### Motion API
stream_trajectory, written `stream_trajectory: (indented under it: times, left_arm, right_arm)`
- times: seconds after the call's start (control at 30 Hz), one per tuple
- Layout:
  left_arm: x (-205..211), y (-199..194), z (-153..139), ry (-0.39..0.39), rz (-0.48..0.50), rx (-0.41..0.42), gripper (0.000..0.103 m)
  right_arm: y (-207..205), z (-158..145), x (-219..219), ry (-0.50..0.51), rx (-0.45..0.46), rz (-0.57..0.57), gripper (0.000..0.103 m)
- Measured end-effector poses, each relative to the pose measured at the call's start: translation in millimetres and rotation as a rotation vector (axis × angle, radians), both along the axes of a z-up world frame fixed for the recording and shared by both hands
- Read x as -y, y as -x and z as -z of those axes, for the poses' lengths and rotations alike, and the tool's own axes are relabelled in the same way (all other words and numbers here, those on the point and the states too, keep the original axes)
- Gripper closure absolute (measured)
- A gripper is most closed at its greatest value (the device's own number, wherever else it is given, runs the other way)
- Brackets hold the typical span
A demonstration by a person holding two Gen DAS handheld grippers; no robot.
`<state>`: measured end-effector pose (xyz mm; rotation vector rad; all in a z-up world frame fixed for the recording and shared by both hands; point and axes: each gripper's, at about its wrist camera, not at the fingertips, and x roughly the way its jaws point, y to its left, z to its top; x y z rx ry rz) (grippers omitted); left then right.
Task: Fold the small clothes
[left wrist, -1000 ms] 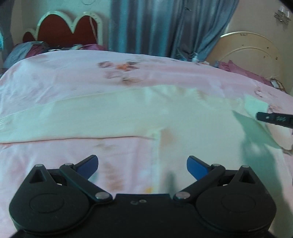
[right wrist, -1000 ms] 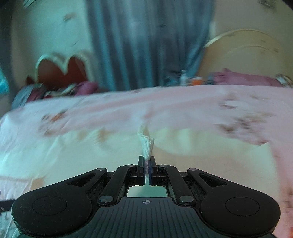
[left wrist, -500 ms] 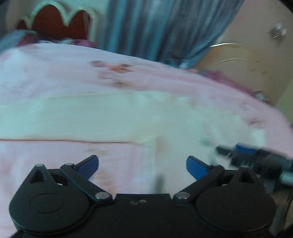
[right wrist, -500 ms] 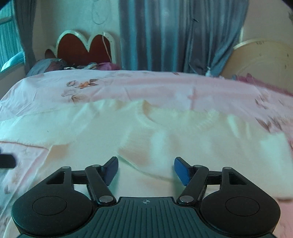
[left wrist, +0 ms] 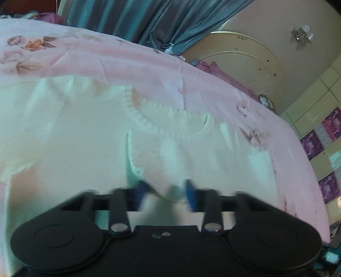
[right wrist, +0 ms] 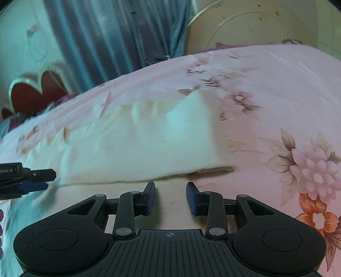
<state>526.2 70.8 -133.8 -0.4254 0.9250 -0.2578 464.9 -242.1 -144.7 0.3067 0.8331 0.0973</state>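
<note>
Left gripper (left wrist: 165,192) sits low over the cream knit sweater (left wrist: 89,136), which lies spread on the pink floral bedsheet (left wrist: 132,61). Its blue pads (left wrist: 139,191) are blurred w/ motion; jaws stand partly apart w/ a raised fold of the knit bunched between them, but whether the pads actually pinch the fabric can't be told. In the left wrist view the sweater's ribbed neckline (left wrist: 149,125) curves just beyond the fingers, approx. centre frame, and a loose edge of the knit rises toward the left pad. Blue-grey curtain (left wrist: 136,17) hangs behind the bed; a cream arched board (left wrist: 245,61) leans at the far right. Right wrist view: the left gripper's black tip (right wrist: 32,179) pokes in at the left edge, touching the near left corner of the sweater (right wrist: 145,144), which here shows as a folded cream slab lying diagonally on the bedsheet (right wrist: 277,89). Right gripper (right wrist: 170,197) hovers just in front of the sweater's near edge, jaws released w/ a clear gap and nothing between the pads; bare sheet shows through the gap. Red heart-shaped headboard (right wrist: 36,93) at far left.
</note>
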Motion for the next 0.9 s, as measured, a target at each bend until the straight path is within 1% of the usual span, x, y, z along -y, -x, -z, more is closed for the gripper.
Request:
stream_trajectory:
  times: [0.07, 0.1, 0.17, 0.23, 0.33, 0.4, 0.5, 0.53, 0.6, 0.67, 0.7, 0.73, 0.9]
  left_arm:
    - [4, -5, 2, 0.000, 0.016, 0.001, 0.098]
    - [6, -6, 3, -0.015, 0.029, 0.009, 0.099]
    - [10, -9, -1, -0.050, 0.047, 0.036, 0.099]
    - [5, -5, -13, -0.059, 0.046, 0.095, 0.099]
    - [-13, -3, -27, -0.058, 0.020, 0.128, 0.099]
    - [-32, 0, -31, -0.073, -0.010, 0.140, 0.099]
    - [-62, 3, -25, -0.112, -0.050, 0.128, 0.100]
    - [-69, 3, -20, -0.114, -0.062, 0.110, 0.100]
    - [-77, 3, -14, -0.090, -0.076, 0.091, 0.100]
    - [-77, 5, -10, -0.091, -0.070, 0.085, 0.100]
    - [-76, 6, -9, -0.094, -0.067, 0.087, 0.100]
    - [-75, 7, -8, -0.094, -0.064, 0.087, 0.100]
    - [-80, 9, -4, -0.083, -0.098, 0.102, 0.099]
  right_arm:
    - [-4, 3, 4, -0.016, -0.001, 0.008, 0.070]
    - [-3, 4, 7, -0.022, -0.002, 0.012, 0.070]
    - [-4, 6, 6, -0.009, 0.001, 0.011, 0.070]
    - [-4, 6, 5, 0.002, 0.000, 0.008, 0.070]
    - [-4, 5, 5, 0.003, -0.005, 0.009, 0.070]
    - [-4, 6, 5, 0.003, -0.007, 0.011, 0.070]
    - [-5, 6, 3, 0.015, -0.008, 0.010, 0.070]
    - [-5, 6, 2, 0.021, -0.008, 0.010, 0.070]
    - [-5, 5, 1, 0.032, -0.007, 0.008, 0.070]
    - [-5, 4, -1, 0.043, -0.006, 0.009, 0.072]
    - [-4, 3, -1, 0.049, -0.005, 0.011, 0.075]
    - [-4, 1, -1, 0.056, -0.004, 0.010, 0.080]
    - [-4, 2, 2, 0.070, -0.009, 0.017, 0.081]
